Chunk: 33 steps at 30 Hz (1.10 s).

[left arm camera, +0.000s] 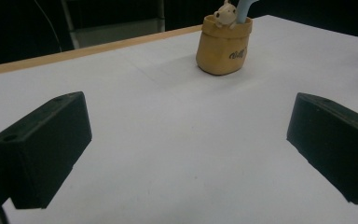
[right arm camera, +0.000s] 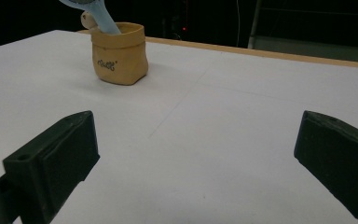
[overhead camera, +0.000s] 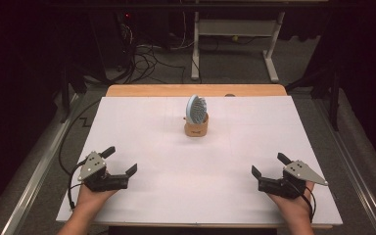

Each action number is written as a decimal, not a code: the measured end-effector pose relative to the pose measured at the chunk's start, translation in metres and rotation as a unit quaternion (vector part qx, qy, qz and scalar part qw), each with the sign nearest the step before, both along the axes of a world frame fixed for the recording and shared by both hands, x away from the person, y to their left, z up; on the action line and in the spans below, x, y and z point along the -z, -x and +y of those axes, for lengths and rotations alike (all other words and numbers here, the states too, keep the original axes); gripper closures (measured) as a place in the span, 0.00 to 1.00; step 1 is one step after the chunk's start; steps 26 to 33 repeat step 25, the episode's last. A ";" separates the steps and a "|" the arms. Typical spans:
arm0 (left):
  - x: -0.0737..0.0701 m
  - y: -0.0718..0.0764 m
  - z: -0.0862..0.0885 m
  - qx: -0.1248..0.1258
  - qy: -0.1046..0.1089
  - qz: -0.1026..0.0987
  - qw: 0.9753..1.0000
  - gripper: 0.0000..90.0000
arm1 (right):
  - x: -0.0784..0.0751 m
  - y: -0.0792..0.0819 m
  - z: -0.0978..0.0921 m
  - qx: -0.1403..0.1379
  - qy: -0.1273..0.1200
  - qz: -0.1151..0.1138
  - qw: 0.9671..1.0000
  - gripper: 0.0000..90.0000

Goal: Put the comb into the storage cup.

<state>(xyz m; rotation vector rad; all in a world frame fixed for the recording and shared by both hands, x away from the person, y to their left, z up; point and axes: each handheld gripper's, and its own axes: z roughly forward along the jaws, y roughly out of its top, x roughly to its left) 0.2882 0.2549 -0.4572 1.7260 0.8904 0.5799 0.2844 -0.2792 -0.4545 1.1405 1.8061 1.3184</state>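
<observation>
A small tan pot stood upright on the white desk, a little beyond its middle and nearer the far edge than the near one, with a light-blue hairbrush standing in it, head up and leaning slightly left. Bare white surface lay all round the pot — wide on both sides and wider still on the near side.

The left gripper sat near the desk's near-left corner and the right gripper near the near-right corner, each held in a hand that came in over the near edge. Both sets of jaws stood wide apart with nothing between them, and both grippers were well apart from the pot and from each other. A strip of wooden desk edge showed past the white sheet at the far side; beyond it were floor, cables and the legs of another table.

The left gripper view showed a small cream animal figure on the pot's rim beside the brush handle, and dark script on the pot's wall — details too small to make out from above. The right gripper view showed the pot from its other side, script again on the wall, the handle slanting out of its mouth. The brush's bristled face was plain from the high view.
</observation>
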 end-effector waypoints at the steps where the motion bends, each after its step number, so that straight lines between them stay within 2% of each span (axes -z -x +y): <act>1: 0.000 0.001 0.002 0.001 -0.001 0.002 1.000 0.01 | 0.000 0.000 0.000 0.001 -0.002 0.000 1.000 0.00; 5: -0.002 0.003 0.002 -0.010 -0.011 -0.019 1.000 0.00 | -0.001 0.003 0.000 0.001 -0.003 -0.001 1.000 0.00; 8: 0.001 0.000 0.000 0.000 -0.012 -0.013 1.000 0.00 | -0.001 0.004 -0.001 0.005 -0.004 -0.002 1.000 0.00; 15: 0.004 -0.004 -0.002 0.002 -0.004 -0.002 1.000 0.00 | -0.002 0.006 -0.001 0.009 -0.002 -0.006 1.000 0.00; 20: 0.003 -0.003 -0.002 -0.002 0.005 -0.005 1.000 0.00 | 0.000 0.006 -0.002 0.006 -0.001 -0.003 1.000 0.00; 33: 0.003 -0.002 -0.002 -0.004 0.004 -0.007 1.000 0.00 | 0.000 0.005 -0.001 0.004 0.000 -0.003 1.000 0.00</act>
